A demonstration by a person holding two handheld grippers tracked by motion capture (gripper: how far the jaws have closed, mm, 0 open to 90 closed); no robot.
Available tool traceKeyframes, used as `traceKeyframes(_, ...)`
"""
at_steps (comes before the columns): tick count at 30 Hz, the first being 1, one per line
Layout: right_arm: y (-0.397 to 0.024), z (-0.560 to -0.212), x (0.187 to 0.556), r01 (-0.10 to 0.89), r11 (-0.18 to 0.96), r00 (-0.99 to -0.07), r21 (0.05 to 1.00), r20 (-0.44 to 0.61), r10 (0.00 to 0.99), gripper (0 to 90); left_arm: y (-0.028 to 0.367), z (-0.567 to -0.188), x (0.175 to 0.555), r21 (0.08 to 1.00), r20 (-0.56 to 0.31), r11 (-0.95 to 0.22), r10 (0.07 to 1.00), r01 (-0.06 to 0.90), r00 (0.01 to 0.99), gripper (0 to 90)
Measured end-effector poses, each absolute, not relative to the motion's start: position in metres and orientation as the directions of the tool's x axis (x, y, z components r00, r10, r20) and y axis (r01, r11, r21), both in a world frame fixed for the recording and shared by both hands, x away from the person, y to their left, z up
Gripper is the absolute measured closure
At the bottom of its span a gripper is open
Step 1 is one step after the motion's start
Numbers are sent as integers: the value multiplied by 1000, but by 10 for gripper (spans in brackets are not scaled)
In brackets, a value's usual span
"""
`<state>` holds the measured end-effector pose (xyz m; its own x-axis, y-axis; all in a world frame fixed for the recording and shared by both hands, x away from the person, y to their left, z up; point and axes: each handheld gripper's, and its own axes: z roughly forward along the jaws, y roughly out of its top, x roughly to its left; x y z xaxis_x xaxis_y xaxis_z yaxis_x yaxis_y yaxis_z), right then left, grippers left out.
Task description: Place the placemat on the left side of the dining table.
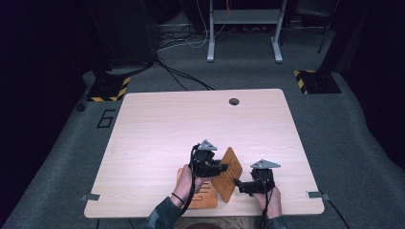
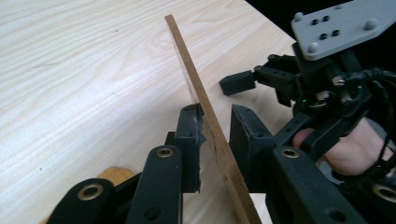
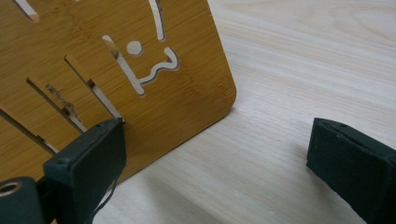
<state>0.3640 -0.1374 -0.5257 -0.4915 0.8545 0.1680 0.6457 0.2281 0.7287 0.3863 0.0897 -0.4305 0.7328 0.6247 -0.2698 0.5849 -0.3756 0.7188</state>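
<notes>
A thin bamboo panel (image 1: pixel 228 174) with cut-out slots stands tilted on its lower edge near the table's front. In the left gripper view the panel (image 2: pixel 187 60) runs edge-on between the jaws of my left gripper (image 2: pixel 217 116). One jaw touches it and a narrow gap shows at the other. From above, the left gripper (image 1: pixel 223 167) sits at the panel's left face. My right gripper (image 1: pixel 239 187) is low at the panel's right. In its own view the right gripper (image 3: pixel 219 144) is wide open, with one jaw in front of the slotted panel (image 3: pixel 140 56).
A second bamboo panel (image 1: pixel 203 195) lies flat under the left hand, its corner (image 2: pixel 114 175) visible beside the left jaws. The light wood table (image 1: pixel 191 124) has a cable hole (image 1: pixel 233 101) at the back. Floor stands and a desk frame lie beyond.
</notes>
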Motion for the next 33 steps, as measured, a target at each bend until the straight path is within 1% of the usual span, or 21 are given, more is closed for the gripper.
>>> traceKeyframes(1,-139,-526,364,647,222,-482,729,165,861,43,88,-430,388,720,-239,-394,632,571,737,759)
traceKeyframes(3,-142,-526,363,647,211,-467,732,162,869,37,86,-431,393,719,-245,-401,618,568,747,776)
traceKeyframes(10,-145,-526,361,632,190,-432,751,138,891,40,83,-433,406,721,-328,-354,582,595,744,822)
traceKeyframes(14,-151,-526,359,605,174,-396,777,103,912,49,84,-429,412,727,-362,-329,563,603,743,858)
traceKeyframes(15,-153,-526,358,603,165,-385,780,104,917,47,83,-428,411,734,-338,-335,574,591,746,861)
traceKeyframes(17,-157,-526,358,595,159,-371,787,94,924,46,83,-426,412,740,-321,-344,574,578,753,862)
traceKeyframes(24,-162,-526,359,594,159,-354,789,78,932,40,89,-422,415,753,-335,-311,577,580,745,862)
traceKeyframes(33,-165,-528,364,614,212,-349,760,20,937,0,108,-415,420,766,-352,-261,595,588,723,862)
